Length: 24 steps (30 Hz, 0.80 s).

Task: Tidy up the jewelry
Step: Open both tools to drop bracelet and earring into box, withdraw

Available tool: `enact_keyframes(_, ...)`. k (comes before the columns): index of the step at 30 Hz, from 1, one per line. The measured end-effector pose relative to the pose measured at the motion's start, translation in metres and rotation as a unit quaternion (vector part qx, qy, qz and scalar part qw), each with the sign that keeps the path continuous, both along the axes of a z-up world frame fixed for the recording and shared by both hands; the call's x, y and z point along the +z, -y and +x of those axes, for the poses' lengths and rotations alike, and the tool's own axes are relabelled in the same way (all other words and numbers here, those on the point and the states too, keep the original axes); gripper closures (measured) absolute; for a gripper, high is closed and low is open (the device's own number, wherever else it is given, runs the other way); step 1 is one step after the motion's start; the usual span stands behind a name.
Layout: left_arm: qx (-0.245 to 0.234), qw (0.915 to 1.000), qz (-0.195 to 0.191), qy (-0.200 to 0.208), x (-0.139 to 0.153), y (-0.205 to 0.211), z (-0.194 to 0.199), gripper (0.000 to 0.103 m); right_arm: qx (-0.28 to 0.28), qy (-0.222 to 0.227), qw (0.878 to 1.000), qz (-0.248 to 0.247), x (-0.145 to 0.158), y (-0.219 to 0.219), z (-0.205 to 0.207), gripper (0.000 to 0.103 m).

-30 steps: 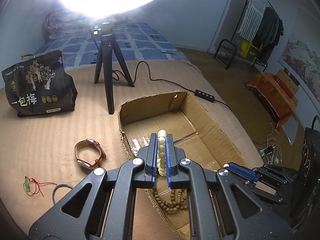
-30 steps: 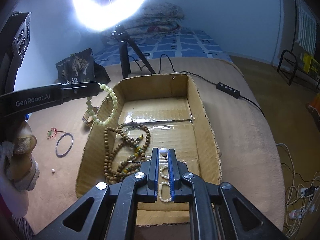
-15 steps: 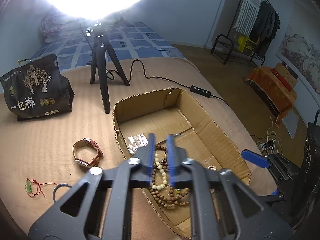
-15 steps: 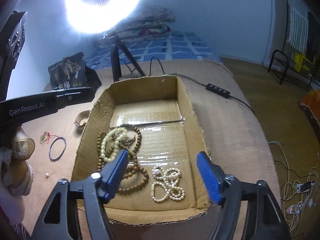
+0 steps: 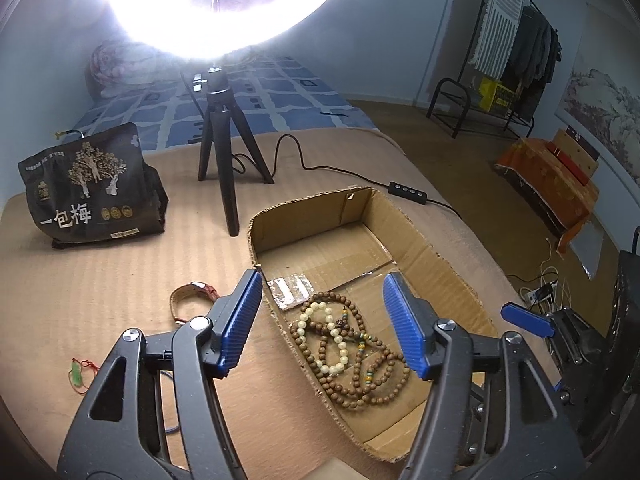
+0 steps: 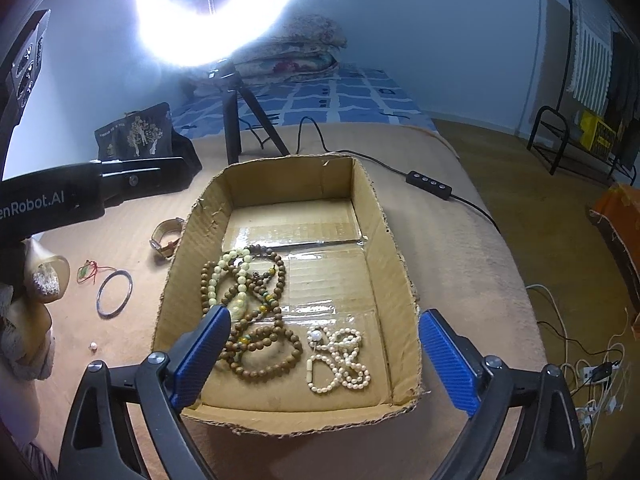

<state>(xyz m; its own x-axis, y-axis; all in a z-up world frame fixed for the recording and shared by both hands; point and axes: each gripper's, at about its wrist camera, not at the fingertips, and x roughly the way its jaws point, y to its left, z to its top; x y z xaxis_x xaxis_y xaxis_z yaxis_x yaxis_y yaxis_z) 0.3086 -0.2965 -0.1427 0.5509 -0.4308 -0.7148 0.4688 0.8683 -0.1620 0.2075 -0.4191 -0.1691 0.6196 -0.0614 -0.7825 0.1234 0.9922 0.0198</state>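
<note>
An open cardboard box (image 5: 436, 252) (image 6: 376, 216) lies on the tan bed cover. In it a pale bead bracelet (image 5: 342, 346) (image 6: 212, 280) rests on a long brown wooden bead strand (image 5: 384, 388) (image 6: 264, 372). A pearl necklace (image 6: 344, 364) lies beside them on the box floor. My left gripper (image 5: 322, 276) hovers over the box's left side, jaws opening with nothing between them. My right gripper (image 6: 326, 314) hangs above the pearls, jaws opening wide and empty. Outside the box lie a brown-strap watch (image 5: 188, 294) (image 6: 166, 236), a silver bangle (image 6: 115, 293), a green pendant on red string (image 5: 76, 376) and a loose pearl (image 6: 93, 346).
A ring light on a black tripod (image 5: 220, 160) stands behind the box, beside a black snack bag (image 5: 92, 188). Its cable with a remote (image 5: 406, 190) runs off to the right. The bed's edge drops to the floor at right, where cables lie.
Both grippers went from shut to open. The pale bracelet dropped from the left gripper onto the wooden beads, and the pearl necklace left the right gripper and lies on the box floor.
</note>
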Motion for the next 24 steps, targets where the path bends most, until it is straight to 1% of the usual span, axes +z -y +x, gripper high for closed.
enact_keyframes(4, -0.002, 1.0, -0.002, 0.006, 0.005, -0.011, -0.005, 0.038, 0.003, 0.002, 1.0, -0.004, 0.005, -0.006, -0.003, 0.005)
enact_keyframes(10, 0.012, 0.9999, 0.005, 0.012, 0.011, -0.041, -0.008, 0.038, 0.003, 0.012, 1.0, 0.001, 0.015, -0.016, -0.008, 0.002)
enact_keyframes(16, 0.038, 0.9991, 0.017, 0.012, 0.01, -0.087, -0.008, 0.038, 0.018, 0.023, 1.0, 0.009, 0.024, -0.035, -0.011, 0.0)
enact_keyframes(24, 0.079, 0.9964, 0.031, -0.001, -0.003, -0.152, 0.0, 0.038, 0.054, 0.035, 0.998, 0.012, 0.032, -0.073, -0.007, 0.0)
